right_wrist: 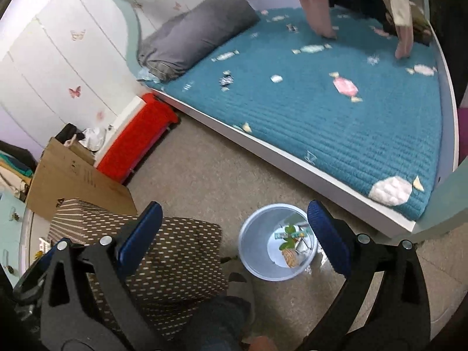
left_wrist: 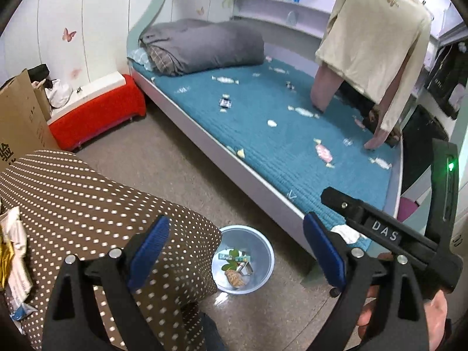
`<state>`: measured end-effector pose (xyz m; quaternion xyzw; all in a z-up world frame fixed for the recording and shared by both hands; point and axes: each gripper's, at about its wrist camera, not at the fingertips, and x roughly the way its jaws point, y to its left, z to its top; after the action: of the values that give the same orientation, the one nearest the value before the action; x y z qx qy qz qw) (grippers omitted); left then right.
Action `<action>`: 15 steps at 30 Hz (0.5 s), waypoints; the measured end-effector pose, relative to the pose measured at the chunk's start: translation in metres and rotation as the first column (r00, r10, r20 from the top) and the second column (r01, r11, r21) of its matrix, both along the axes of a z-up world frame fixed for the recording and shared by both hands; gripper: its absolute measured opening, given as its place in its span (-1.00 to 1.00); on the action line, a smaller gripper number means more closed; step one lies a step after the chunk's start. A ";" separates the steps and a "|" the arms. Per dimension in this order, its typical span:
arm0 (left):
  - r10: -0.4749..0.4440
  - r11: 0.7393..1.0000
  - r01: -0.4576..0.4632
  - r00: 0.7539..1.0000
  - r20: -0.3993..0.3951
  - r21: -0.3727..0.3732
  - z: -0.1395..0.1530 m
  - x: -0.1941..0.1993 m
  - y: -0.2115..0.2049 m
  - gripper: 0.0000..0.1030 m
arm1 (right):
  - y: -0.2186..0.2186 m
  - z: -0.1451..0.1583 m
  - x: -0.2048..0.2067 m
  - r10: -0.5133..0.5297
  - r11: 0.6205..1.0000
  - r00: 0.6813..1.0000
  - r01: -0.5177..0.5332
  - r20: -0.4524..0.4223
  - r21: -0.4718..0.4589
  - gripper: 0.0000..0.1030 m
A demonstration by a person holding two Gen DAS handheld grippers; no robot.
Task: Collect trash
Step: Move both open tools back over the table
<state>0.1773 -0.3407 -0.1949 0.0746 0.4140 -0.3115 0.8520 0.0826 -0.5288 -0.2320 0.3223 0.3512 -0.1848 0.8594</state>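
A light blue trash bin [left_wrist: 264, 248] [right_wrist: 248, 237] stands on the floor beside the bed, with several wrappers [left_wrist: 235, 266] [right_wrist: 291, 244] inside. My left gripper [left_wrist: 237, 251] is open and empty, hovering above the bin. My right gripper [right_wrist: 235, 237] is open and empty, also above the bin; its body [left_wrist: 389, 234] shows in the left wrist view. On the teal bedspread [left_wrist: 263, 122] [right_wrist: 321, 117] lie a dark crumpled wrapper [left_wrist: 225, 103] [right_wrist: 226, 80] and a small white scrap [left_wrist: 272, 123] [right_wrist: 276, 78]. Candy shapes are printed on the spread.
A brown polka-dot cushion [left_wrist: 87, 219] [right_wrist: 175, 257] sits left of the bin. A red bench [left_wrist: 99, 111] [right_wrist: 137, 134] and cardboard boxes [left_wrist: 20, 117] [right_wrist: 76, 181] stand by the wall. A folded grey quilt [left_wrist: 201, 45] [right_wrist: 193, 32] lies at the bedhead. Clothes [left_wrist: 377, 38] hang over the bed.
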 end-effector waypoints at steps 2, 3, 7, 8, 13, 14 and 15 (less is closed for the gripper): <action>0.005 1.000 -0.005 1.000 0.015 -0.014 0.011 -0.005 0.011 0.76 | 0.011 0.014 -0.001 0.014 1.000 1.000 -0.014 0.018 -0.022 0.88; 0.009 1.000 -0.009 1.000 0.025 -0.018 0.016 -0.007 0.016 0.76 | 0.018 0.023 -0.001 0.027 0.999 0.999 -0.026 0.029 -0.034 0.88; 0.034 0.999 -0.031 0.997 0.069 -0.045 0.037 -0.017 0.043 0.76 | 0.044 0.053 -0.001 0.070 0.995 0.995 -0.065 0.072 -0.072 0.88; 0.043 0.998 -0.039 0.996 0.084 -0.050 0.043 -0.020 0.051 0.76 | 0.049 0.058 0.000 0.080 0.994 0.994 -0.074 0.079 -0.079 0.88; 0.088 0.995 -0.079 0.985 0.146 -0.066 0.066 -0.031 0.095 0.76 | 0.092 0.090 0.006 0.172 0.980 0.977 -0.157 0.127 -0.125 0.88; 0.099 0.994 -0.089 0.983 0.153 -0.069 0.069 -0.033 0.103 0.76 | 0.101 0.096 0.007 0.193 0.975 0.972 -0.175 0.135 -0.136 0.88; 0.111 0.992 -0.100 0.981 0.160 -0.074 0.072 -0.035 0.113 0.76 | 0.107 0.099 0.008 0.209 0.971 0.968 -0.189 0.140 -0.144 0.88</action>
<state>0.1426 -0.2280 -0.1232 0.0500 0.3354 -0.2723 0.9005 0.0909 -0.4217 -0.1325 0.2423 0.3014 -0.0943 0.9174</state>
